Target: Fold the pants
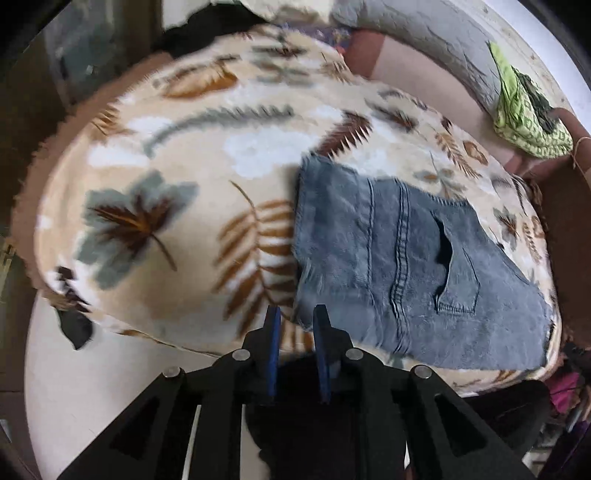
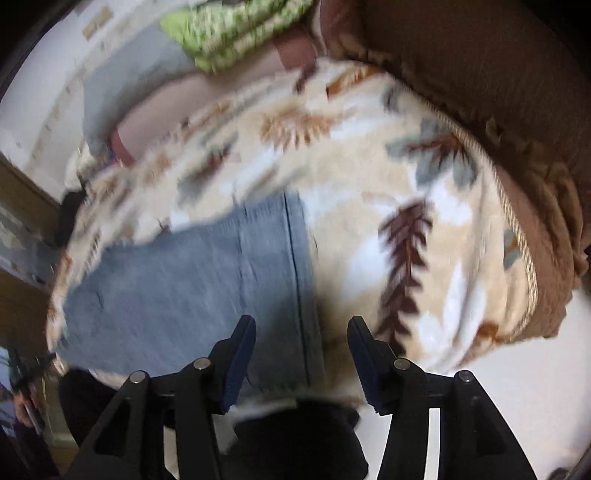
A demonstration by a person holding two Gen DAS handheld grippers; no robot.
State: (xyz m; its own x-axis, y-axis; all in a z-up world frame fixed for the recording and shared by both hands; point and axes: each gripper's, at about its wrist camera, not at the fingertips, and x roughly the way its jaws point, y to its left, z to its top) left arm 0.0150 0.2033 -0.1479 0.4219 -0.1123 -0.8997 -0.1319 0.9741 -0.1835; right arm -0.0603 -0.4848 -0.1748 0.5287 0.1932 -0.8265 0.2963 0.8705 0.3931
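Observation:
Blue-grey jeans (image 1: 406, 258) lie folded flat on a cream blanket with a leaf print (image 1: 177, 192), back pocket facing up. My left gripper (image 1: 297, 314) hovers at the jeans' near left corner. Its blue pads stand a narrow gap apart with nothing between them. In the right wrist view the jeans (image 2: 192, 280) fill the lower left, blurred. My right gripper (image 2: 301, 325) hangs over their right edge above the blanket (image 2: 369, 166). Its fingers stand wide apart and hold nothing.
A green patterned cloth (image 1: 524, 114) lies at the far side on a pinkish sheet; it also shows in the right wrist view (image 2: 229, 33). A grey pillow (image 1: 424, 33) sits behind. Brown bedding (image 2: 517, 110) borders the blanket. White floor (image 1: 110, 387) lies below its near edge.

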